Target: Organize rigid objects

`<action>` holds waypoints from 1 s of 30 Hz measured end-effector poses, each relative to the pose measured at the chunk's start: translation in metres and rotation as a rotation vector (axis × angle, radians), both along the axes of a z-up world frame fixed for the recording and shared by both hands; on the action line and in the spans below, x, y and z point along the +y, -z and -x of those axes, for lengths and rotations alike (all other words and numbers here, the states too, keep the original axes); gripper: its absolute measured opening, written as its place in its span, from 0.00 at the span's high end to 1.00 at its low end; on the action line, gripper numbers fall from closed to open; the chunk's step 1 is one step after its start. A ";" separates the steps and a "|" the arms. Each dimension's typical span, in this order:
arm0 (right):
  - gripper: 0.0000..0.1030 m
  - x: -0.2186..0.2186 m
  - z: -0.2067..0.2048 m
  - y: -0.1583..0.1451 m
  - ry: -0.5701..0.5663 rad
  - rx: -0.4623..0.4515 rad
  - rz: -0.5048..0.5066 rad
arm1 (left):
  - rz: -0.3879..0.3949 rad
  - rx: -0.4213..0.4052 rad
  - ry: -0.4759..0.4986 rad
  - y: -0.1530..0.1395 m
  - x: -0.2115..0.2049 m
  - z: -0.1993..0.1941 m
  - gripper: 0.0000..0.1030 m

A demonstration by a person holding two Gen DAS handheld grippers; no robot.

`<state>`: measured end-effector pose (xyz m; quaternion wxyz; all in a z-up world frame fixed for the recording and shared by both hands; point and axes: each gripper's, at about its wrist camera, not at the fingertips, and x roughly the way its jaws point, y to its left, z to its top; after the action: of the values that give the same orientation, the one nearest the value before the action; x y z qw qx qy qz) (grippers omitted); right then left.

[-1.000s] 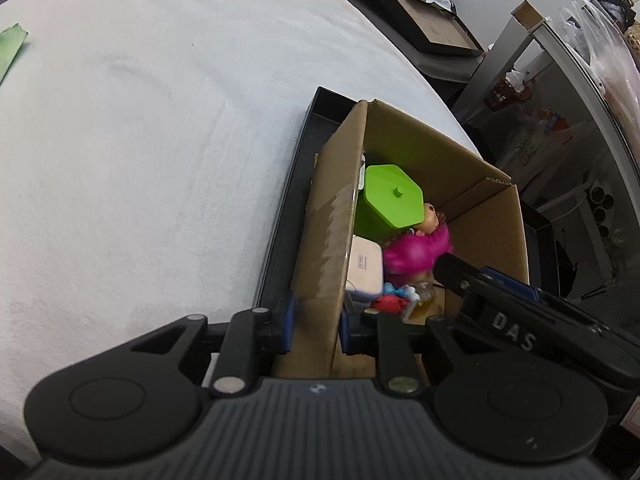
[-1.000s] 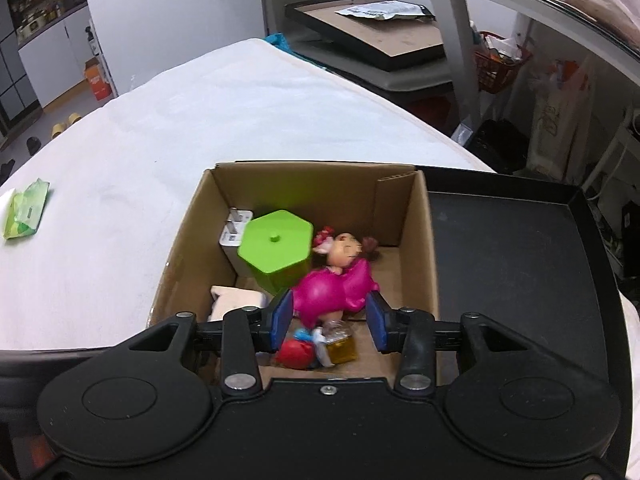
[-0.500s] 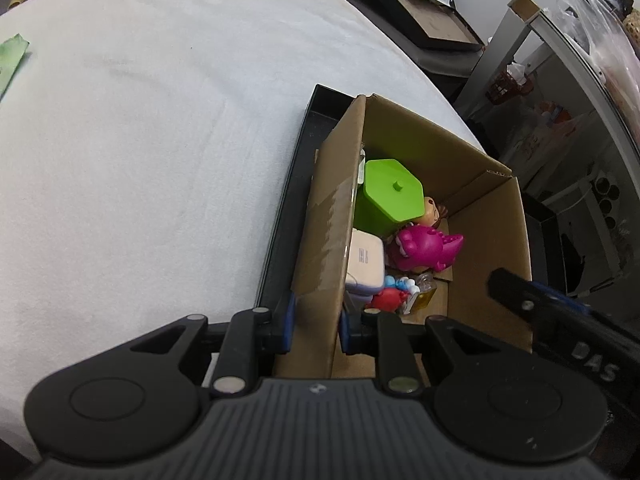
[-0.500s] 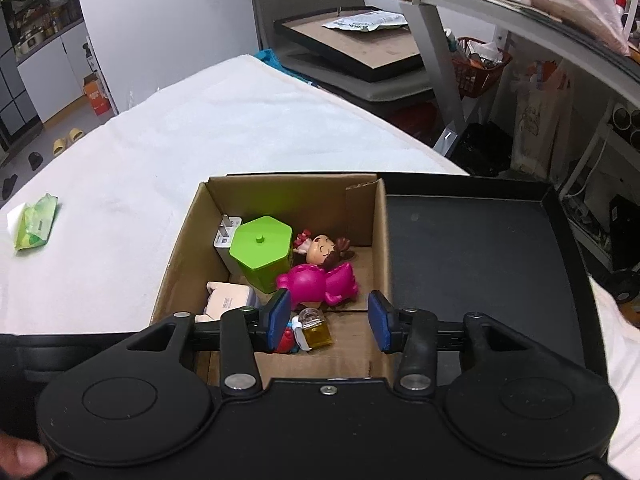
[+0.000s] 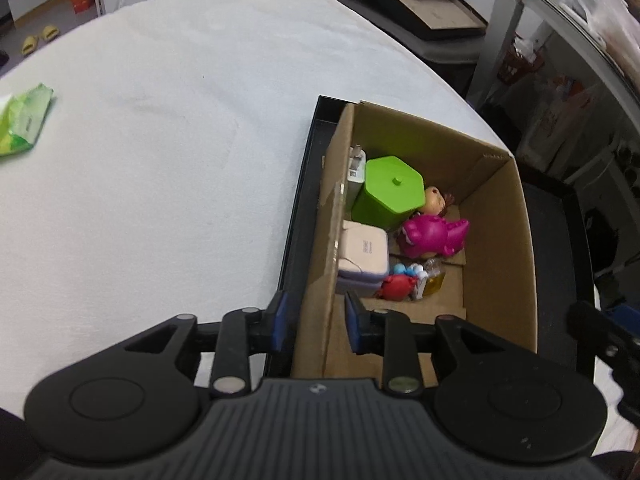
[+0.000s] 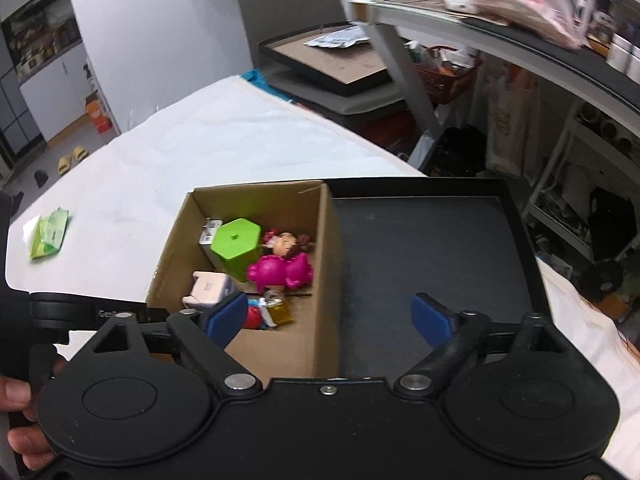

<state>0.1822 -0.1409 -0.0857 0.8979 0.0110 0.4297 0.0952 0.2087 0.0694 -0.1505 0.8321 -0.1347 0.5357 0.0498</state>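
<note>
A cardboard box (image 5: 496, 240) stands in the left part of a black tray (image 5: 300, 208). Inside it lie a green hexagonal container (image 5: 390, 192), a pink doll figure (image 5: 432, 236), a white charger (image 5: 364, 250) and a small red toy (image 5: 396, 286). My left gripper (image 5: 316, 322) straddles the box's near left wall, open, with a small gap on each side of the cardboard. My right gripper (image 6: 328, 316) is wide open above the box's right wall (image 6: 324, 280), holding nothing. The green container (image 6: 236, 244) and pink figure (image 6: 280, 270) show ahead of it.
The tray's right half (image 6: 420, 248) is bare. A green packet (image 5: 24, 124) lies on the white tablecloth far left. Shelving and stacked trays (image 6: 332, 68) crowd the space behind and to the right. A hand (image 6: 20, 420) holds the left gripper's handle.
The left gripper's fingers have parted from the box wall they were shut on. The right gripper has risen, drawn back from the pink figure and opened wide.
</note>
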 end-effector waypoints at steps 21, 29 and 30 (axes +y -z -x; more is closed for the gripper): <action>0.00 -0.089 0.044 -0.017 0.125 -0.001 -0.123 | -0.098 -0.023 0.050 -0.058 -0.058 0.049 0.41; 0.00 -0.110 0.067 -0.039 0.131 -0.052 -0.154 | -0.102 -0.072 0.028 -0.092 -0.068 0.071 0.26; 0.00 -0.113 0.069 -0.041 0.135 -0.053 -0.159 | -0.101 -0.079 0.034 -0.096 -0.070 0.074 0.21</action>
<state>0.1134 -0.2541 -0.0445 0.9097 0.1084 0.3951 0.0684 0.1347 -0.0008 -0.0545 0.8591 -0.0854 0.5014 0.0569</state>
